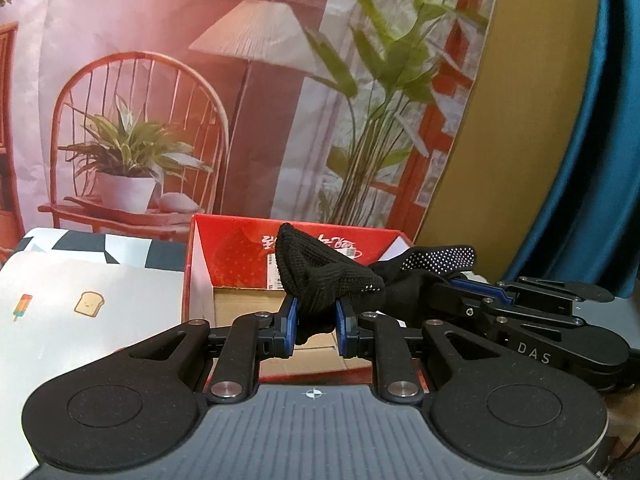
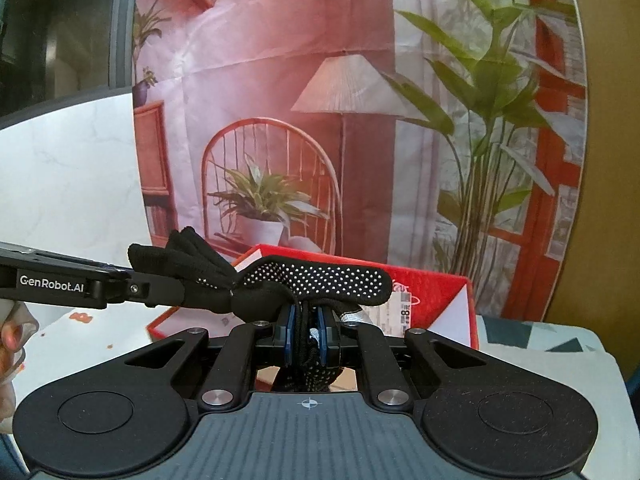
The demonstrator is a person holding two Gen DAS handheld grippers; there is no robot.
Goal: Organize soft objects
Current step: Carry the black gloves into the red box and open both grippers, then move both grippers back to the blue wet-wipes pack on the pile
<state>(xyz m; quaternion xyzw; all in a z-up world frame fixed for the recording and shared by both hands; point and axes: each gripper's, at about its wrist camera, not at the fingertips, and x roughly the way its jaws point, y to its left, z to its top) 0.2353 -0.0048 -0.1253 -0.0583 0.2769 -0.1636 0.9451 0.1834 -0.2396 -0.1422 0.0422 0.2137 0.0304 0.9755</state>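
Left wrist view: the left claw (image 1: 316,322) is clenched on a bunched end of a black knitted glove with white grip dots (image 1: 320,276), its blue pads (image 1: 291,318) pinching the fabric from both sides. The glove runs off to the right, where the right claw (image 1: 472,286) comes in from the side and its tips meet the dotted part. Held at two ends like this, the limp glove seems to be kept stretched and off the surface, probably so it can be folded or lowered neatly. Directly beyond and below sits an open red cardboard box with a brown floor (image 1: 280,236); the part of its floor in view is bare, and the glove hangs over its near rim. The box stands near the back edge of the desk, on a white cloth printed with toast and ice-lolly motifs (image 1: 80,300). A printed backdrop of a chair, lamp and plants (image 1: 160,80) hangs behind.

Right wrist view: the right claw (image 2: 308,338) is tightly clamped on the glove's (image 2: 320,276) gathered cuff, with the dotted palm draped across its top. The left claw (image 2: 188,284) reaches in from the left and holds the finger end. The red box (image 2: 432,296) lies just behind; its interior is mostly hidden here.
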